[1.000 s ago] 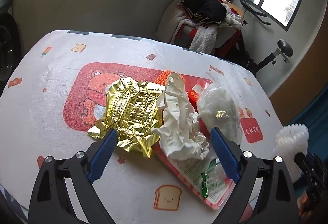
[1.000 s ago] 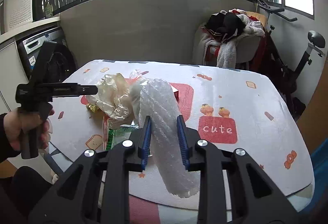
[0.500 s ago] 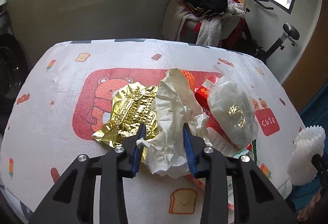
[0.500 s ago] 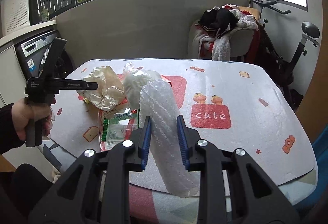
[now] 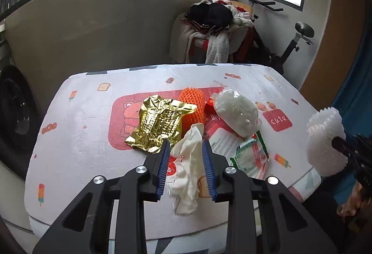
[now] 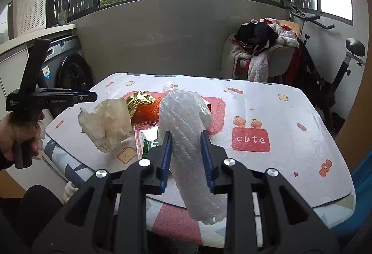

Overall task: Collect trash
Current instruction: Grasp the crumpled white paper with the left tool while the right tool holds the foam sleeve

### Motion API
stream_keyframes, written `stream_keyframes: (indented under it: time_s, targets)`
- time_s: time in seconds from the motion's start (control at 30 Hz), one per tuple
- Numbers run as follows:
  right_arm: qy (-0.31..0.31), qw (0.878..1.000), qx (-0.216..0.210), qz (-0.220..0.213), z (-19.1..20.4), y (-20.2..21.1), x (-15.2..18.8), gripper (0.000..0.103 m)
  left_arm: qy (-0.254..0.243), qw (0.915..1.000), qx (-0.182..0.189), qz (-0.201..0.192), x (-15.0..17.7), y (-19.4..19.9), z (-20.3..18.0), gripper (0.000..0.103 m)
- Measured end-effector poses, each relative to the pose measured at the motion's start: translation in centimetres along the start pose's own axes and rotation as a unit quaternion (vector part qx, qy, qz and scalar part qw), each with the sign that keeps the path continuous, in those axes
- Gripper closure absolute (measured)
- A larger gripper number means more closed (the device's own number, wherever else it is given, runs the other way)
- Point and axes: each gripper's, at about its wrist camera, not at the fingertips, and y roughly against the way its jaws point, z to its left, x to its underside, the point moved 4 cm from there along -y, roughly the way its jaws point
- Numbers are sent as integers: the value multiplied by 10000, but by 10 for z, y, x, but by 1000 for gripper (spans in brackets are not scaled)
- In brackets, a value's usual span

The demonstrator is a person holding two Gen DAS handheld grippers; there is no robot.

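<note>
Your left gripper [image 5: 186, 156] is clamped on the crumpled paper [image 5: 187, 168], lifted clear of the table [image 5: 76, 137] so it carries away cleanly. Your right gripper [image 6: 186, 151] pinches the bubble wrap [image 6: 188, 137] mid-roll; gold foil [image 5: 160, 123] and wrappers [image 5: 251, 156] lie farther back, uncollected.

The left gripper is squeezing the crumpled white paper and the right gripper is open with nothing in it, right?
Not quite. The left gripper is squeezing the crumpled white paper, but the right gripper is not open with nothing in it. The right wrist view shows it shut on a roll of bubble wrap, pinched between its blue pads.
</note>
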Motion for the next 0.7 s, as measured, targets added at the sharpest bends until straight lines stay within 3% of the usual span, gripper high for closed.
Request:
stream_keyframes:
  time_s: [0.13,0.33,0.4,0.43,0.57,0.7]
  targets:
    - [43,10000,-29,2,11,8,2,75,-39,9998,121,137,20,8,-2,90]
    - [132,9999,-42,-7,19,17,5,75,7,9998,134,173,39,12,-2,89]
    - [153,9999,-39,-6,21,19,6,75,123,9997,135,179,42,11,2,78]
    - [169,9999,-33,-3,21,20,7,75,202,9995,154,175,43,11,5,68]
    - [167,9998,-34,34,21,19,11,75,558,9979,154,281,52,0,19,49]
    - [139,9998,-48,117,19,12,16,75,1215,9907,158,589,70,-25,44,48]
